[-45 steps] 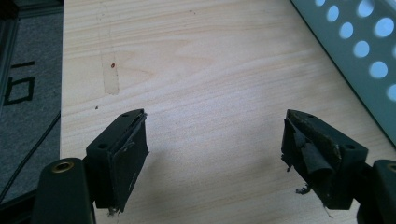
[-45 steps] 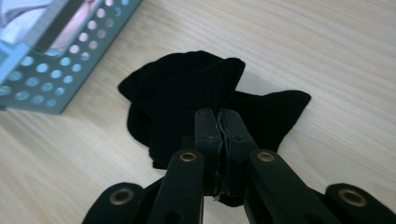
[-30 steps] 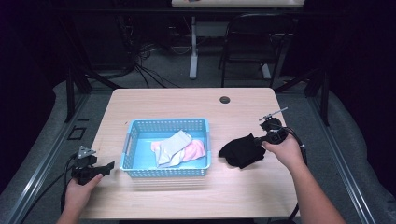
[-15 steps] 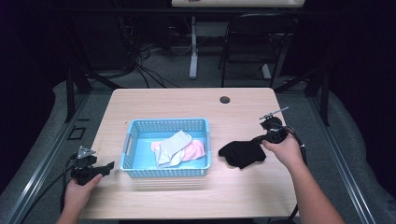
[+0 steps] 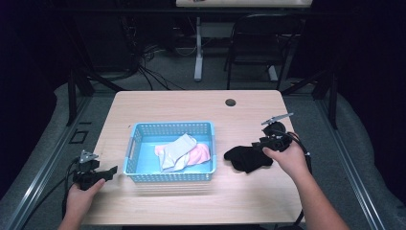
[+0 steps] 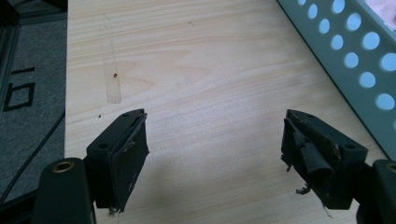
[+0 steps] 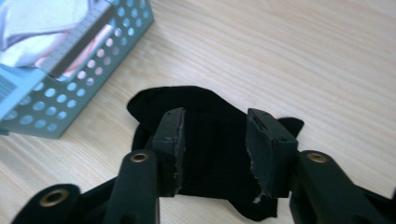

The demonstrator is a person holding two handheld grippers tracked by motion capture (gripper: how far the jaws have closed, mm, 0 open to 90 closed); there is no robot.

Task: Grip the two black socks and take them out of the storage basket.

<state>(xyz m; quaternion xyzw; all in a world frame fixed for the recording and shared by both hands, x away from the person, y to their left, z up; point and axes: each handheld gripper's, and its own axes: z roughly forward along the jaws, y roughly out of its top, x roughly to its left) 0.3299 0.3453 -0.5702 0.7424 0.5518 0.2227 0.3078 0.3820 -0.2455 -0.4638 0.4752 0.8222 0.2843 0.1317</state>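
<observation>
**Black sock let go on the table: what could still go wrong**

The table (image 5: 158,103) carries a blue basket (image 5: 134,143) near its middle, with a grey sock (image 5: 176,149) and a pink sock (image 5: 200,154) lying inside. The black sock (image 5: 246,158) lies flat on the wood outside the basket, directly under and ahead of the right gripper (image 5: 262,143), between that gripper and the basket wall.

The right gripper's jaws have just been opening; seen along them in the right gripper view, they stand apart above the black sock (image 7: 210,140) with fabric showing in the gap, and the pads do not press on it. So the sock is released, not held.

The biggest risk, as I judge it, is a snag. The pads (image 7: 261,158) are frayed at their edges, and knit fabric this close could catch on a torn lip and be dragged along or lifted if the gripper pulls away low.

A lesser risk: the basket (image 7: 70,88) sits ahead and to the gripper's left, close to the sock's far edge. A sweep that way could nudge the basket or push the sock against its wall and bunch it up.

Smallest: the left gripper (image 5: 98,173) rests wide open and empty over bare wood, with the basket wall (image 6: 345,51) just to its right. A careless reach could knock the basket sideways.
</observation>
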